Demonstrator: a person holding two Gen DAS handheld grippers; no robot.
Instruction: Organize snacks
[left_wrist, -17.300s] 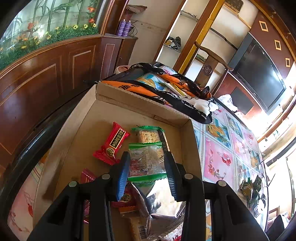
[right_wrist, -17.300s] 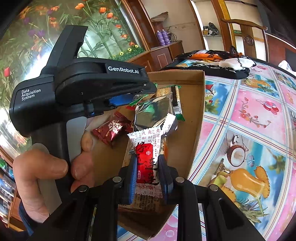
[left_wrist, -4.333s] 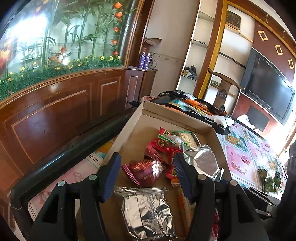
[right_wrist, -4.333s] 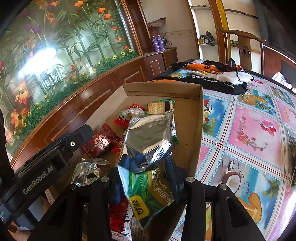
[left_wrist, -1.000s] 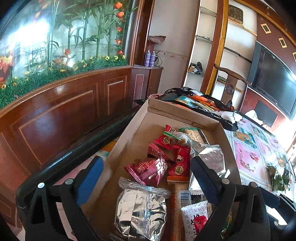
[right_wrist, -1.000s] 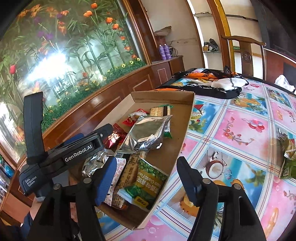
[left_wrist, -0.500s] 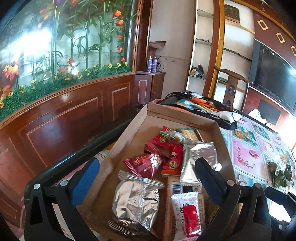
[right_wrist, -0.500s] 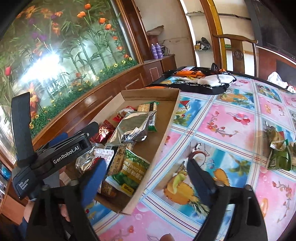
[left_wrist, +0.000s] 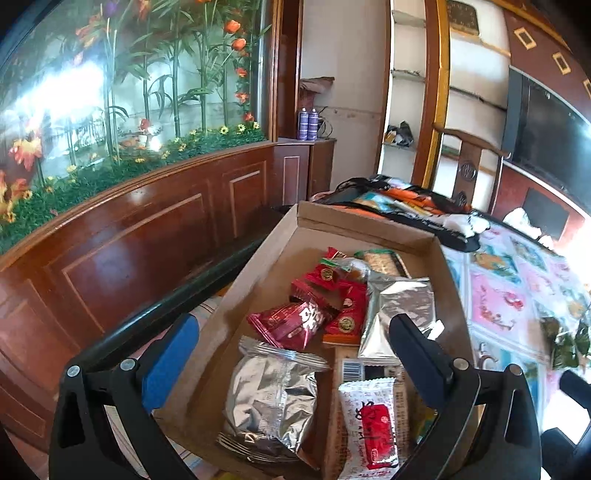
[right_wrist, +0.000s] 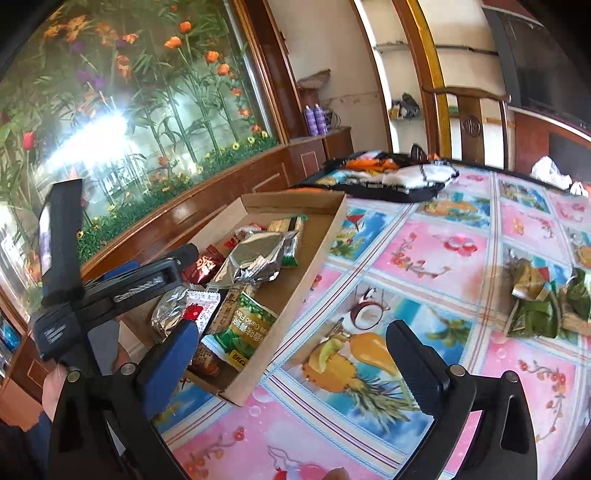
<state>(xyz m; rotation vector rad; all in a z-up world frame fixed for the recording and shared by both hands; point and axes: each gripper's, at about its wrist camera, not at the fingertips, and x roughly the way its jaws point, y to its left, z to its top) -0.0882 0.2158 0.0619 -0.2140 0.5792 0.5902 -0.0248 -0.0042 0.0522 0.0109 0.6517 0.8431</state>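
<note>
Since a moment ago: right gripper (right_wrist: 293, 352) has let go of the green snack pack (right_wrist: 242, 332), now lying in the cardboard box (right_wrist: 291, 295), and swung over the tablecloth (right_wrist: 436, 258).
Right jaws: opening, nothing between them.
Left gripper (left_wrist: 295, 358): jaws wide, empty, above the boxed snacks.
Remaining: green wrappers (right_wrist: 535, 306) lie loose, well apart from the box; probably next.

wall: flower mural (left_wrist: 129, 92) | panelling: dark wood (left_wrist: 129, 251) | chair: wooden (right_wrist: 469, 122) | TV: dark (left_wrist: 546, 129)
</note>
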